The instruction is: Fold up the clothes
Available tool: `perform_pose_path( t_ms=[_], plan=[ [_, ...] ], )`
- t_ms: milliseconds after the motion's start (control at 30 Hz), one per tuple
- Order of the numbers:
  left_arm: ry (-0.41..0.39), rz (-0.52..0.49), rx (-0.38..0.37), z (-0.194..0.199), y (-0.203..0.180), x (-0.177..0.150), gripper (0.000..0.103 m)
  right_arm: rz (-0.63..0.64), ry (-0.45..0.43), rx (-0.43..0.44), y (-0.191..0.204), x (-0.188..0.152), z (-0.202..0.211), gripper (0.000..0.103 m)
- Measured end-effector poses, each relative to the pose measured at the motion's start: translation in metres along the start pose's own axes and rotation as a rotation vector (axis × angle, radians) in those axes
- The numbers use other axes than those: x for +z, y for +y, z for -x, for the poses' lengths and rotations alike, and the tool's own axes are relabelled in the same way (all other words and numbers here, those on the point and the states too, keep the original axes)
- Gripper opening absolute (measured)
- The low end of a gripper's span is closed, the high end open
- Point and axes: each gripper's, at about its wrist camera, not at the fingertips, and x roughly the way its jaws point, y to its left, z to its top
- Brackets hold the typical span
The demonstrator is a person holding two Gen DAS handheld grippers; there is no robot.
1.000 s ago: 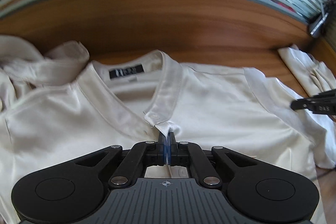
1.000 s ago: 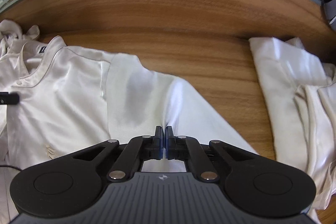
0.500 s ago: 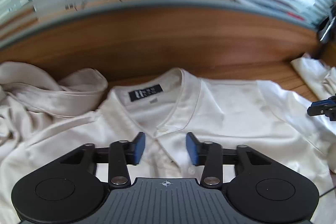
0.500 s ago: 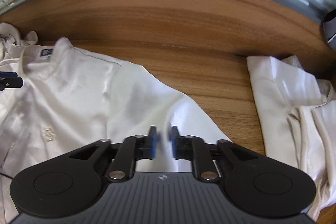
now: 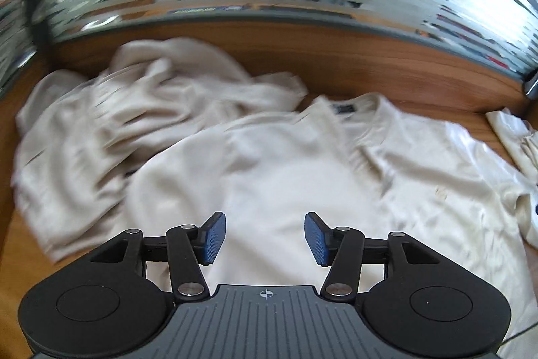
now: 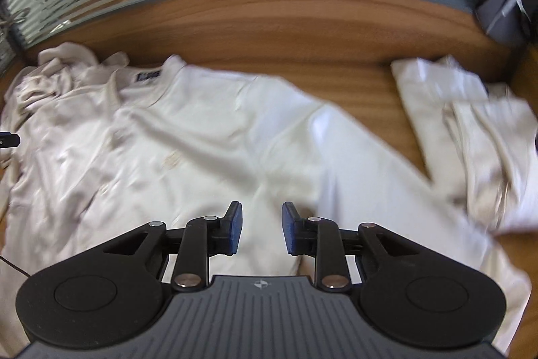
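Left wrist view: the cream shirt (image 5: 302, 177) lies spread on the tabletop (image 5: 370, 63) ahead of both grippers' fingers, all released and empty. It looks light, limp and slippery; best pinched at a seam, sleeve (image 6: 353, 157) or hem.

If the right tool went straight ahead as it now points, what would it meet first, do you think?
Most likely the shirt spread on the table: the open right tool points over its cloth, near the sleeve. Depth is hard to judge in this blurred fisheye view.
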Motion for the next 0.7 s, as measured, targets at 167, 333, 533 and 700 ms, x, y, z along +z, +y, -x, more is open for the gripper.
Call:
perform_pose_path(
  t_ms=[167,333,533,700],
  plan=[
    [0.024,-0.024,0.041,0.023,0.034,-0.035,0.062,-0.037,0.019,0.031,0.037,-0.042,0.021,0.029],
    [0.05,-0.06,0.047,0.037,0.062,-0.069,0.062,-0.083,0.038,0.063,0.088,-0.081,0.031,0.029],
    [0.081,-0.103,0.054,0.053,0.094,-0.11,0.062,-0.122,0.051,0.072,0.155,-0.105,0.023,0.029],
    [0.072,-0.121,0.032,0.069,0.108,-0.128,0.062,-0.104,0.03,0.061,0.193,-0.09,0.008,0.029]
  ],
)
